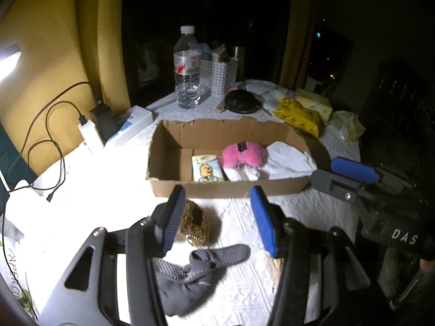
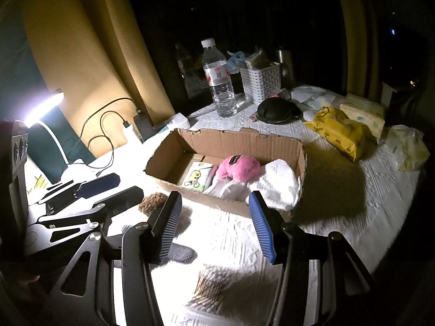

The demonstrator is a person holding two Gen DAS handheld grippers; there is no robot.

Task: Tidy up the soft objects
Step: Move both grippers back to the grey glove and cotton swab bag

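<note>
We record, largest first: the bench (image 1: 285,209), under a white embossed cover, filling the lower and middle frame in both views. At centre frame sits the open cardboard box (image 1: 174,138), holding three soft items in a row: a white cloth (image 1: 288,160) at its right end, a pink plush (image 1: 242,155) touching it at centre, and a small tissue pack with a cartoon print (image 1: 206,171) just left of the plush. Next, the left hand-held gripper (image 1: 218,217), lower centre of the left wrist view, its jaws apart and holding nothing; the right hand-held gripper (image 2: 217,226), lower centre of its own view, likewise spread and empty, also shows at the right edge of the left view. On the bench before the box, lower centre, lies a grey dotted sock (image 1: 190,274), crumpled, and just above it a brown fuzzy pouch (image 1: 199,226), partly hidden behind the left finger; both are outside the box. Upper centre behind the box we list a water bottle (image 1: 187,68), a white perforated basket (image 1: 217,74) just beside it, a black round case (image 1: 242,102), and to the right a yellow packet (image 1: 299,116).
</note>
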